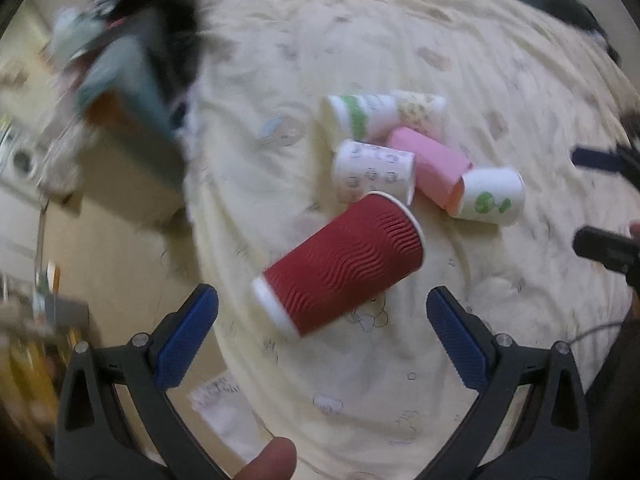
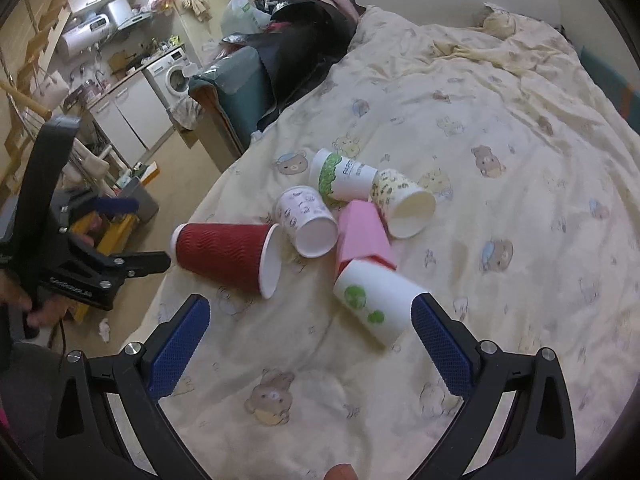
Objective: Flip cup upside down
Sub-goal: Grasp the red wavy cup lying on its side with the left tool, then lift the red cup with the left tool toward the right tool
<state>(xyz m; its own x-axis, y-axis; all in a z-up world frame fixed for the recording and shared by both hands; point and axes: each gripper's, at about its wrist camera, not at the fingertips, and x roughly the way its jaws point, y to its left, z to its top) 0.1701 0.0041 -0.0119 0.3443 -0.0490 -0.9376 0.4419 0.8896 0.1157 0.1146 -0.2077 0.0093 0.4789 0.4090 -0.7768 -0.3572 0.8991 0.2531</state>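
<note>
Red ribbed paper cup: on its side on the cream cartoon-print bedsheet, just ahead of your left gripper, between its fingertips' line of sight, untouched.
Left gripper: your blue-padded jaws stand wide apart, holding nothing.
Right gripper: also spread wide, holding nothing; white cup with green print lies just beside its right pad.
Other cups: pink paper cup and patterned white paper cups clustered beyond the red one, all on their sides.
</note>
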